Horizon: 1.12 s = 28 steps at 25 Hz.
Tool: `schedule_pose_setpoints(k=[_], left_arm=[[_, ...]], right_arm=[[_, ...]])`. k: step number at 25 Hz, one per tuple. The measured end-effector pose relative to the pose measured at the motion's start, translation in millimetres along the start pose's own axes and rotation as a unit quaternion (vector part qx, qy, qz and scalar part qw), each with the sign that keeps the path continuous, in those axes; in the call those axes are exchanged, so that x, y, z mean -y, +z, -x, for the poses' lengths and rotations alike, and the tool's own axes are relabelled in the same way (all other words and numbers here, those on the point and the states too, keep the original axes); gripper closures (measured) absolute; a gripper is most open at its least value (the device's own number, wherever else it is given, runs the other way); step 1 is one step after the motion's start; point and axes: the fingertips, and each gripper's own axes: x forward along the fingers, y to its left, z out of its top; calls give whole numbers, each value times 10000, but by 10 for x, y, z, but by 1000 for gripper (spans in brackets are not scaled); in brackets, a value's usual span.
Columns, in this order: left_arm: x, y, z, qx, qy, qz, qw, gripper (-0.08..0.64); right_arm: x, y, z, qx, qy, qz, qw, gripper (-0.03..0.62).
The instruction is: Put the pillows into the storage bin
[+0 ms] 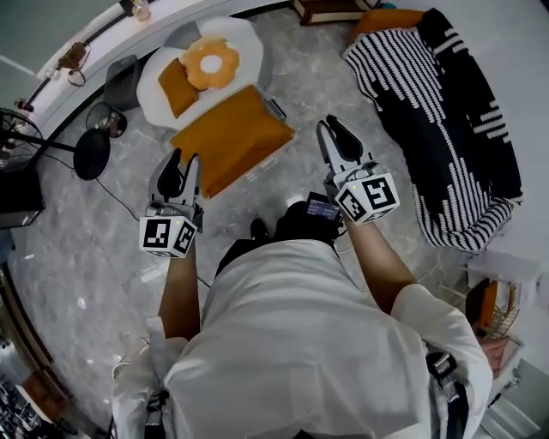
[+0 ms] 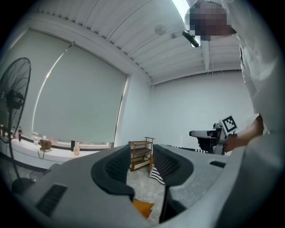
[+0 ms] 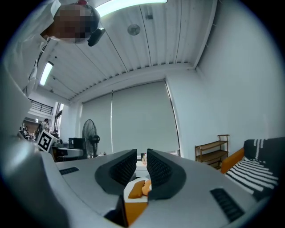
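- Grey marbled floor [image 1: 77,257] fills the room below the person, with a standing fan [image 1: 90,154] far to the left, well apart from the work.
- Left gripper [image 1: 184,163] hangs over the floor with its jaws clearly apart and nothing between them. It is near the lower left corner of the large orange pillow [image 1: 232,137] but does not touch it.
- White storage bin [image 1: 249,39] stands further away. It already contains a small orange pillow [image 1: 177,86] and a flower-shaped pillow [image 1: 211,62].
- The large orange pillow lies flat on the floor, just in front of the bin. Its far edge seems to reach the rim, though I cannot tell if they touch. I judge this pillow is the next to go in.
- Right gripper [image 1: 333,129] is beside the pillow's right corner, apart from it. Its jaws leave only a narrow gap and hold nothing.
- To do the step well, I would widen the right jaws first, then take two opposite edges with both tools, because a pillow this wide and soft will sag from one grip.
- Lift it over the rim and lay it on the two pillows, pressing a little so it does not slide out.
- A black-and-white striped cover [image 1: 446,129] lies on the right, with something orange [image 1: 386,19] at its upper end, maybe another pillow.
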Motion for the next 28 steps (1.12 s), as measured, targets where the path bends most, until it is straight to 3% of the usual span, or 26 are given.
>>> schedule_pose_setpoints(k=[5, 10, 16, 28], left_arm=[[-98, -75, 61, -96, 121, 93, 9998, 399], [-1, -107, 46, -164, -106, 66, 9998, 400], [57, -131, 104, -188, -416, 34, 9990, 400], [98, -179, 89, -169, -618, 144, 9978, 400]], right_arm=[[-79, -208, -59, -296, 100, -109, 9995, 512], [-130, -175, -31, -209, 124, 7, 9997, 522], [-193, -271, 79, -203, -121, -70, 9997, 522], [-116, -303, 366, -231, -593, -30, 9980, 522]])
